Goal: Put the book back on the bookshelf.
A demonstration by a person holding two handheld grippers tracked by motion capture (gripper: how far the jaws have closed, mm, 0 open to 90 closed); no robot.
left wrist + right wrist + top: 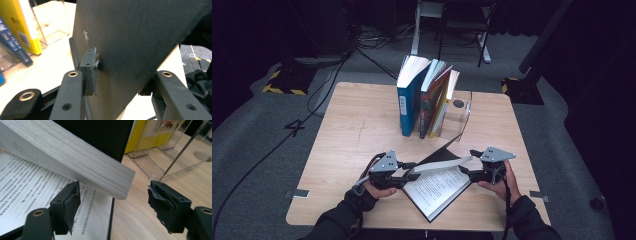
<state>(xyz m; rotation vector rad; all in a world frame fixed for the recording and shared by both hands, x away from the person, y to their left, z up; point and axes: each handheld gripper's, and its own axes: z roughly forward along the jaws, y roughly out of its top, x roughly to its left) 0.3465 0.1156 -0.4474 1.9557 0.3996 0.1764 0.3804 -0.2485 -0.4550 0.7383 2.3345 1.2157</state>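
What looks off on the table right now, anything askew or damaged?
The upright books beside the clear acrylic bookend lean and fan open instead of standing square. The rubber pads on the right gripper look torn and ragged. The open black-covered book lies diagonally, its cover lifted by the left gripper.

A wooden table [357,125] holds an open book [439,187], standing books [424,95] and a clear stand [462,112].

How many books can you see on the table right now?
4, as far as I can tell: one open black book lying between the grippers, and three standing at the far edge, blue, multicoloured, yellow. A thinner one could be hidden between them.
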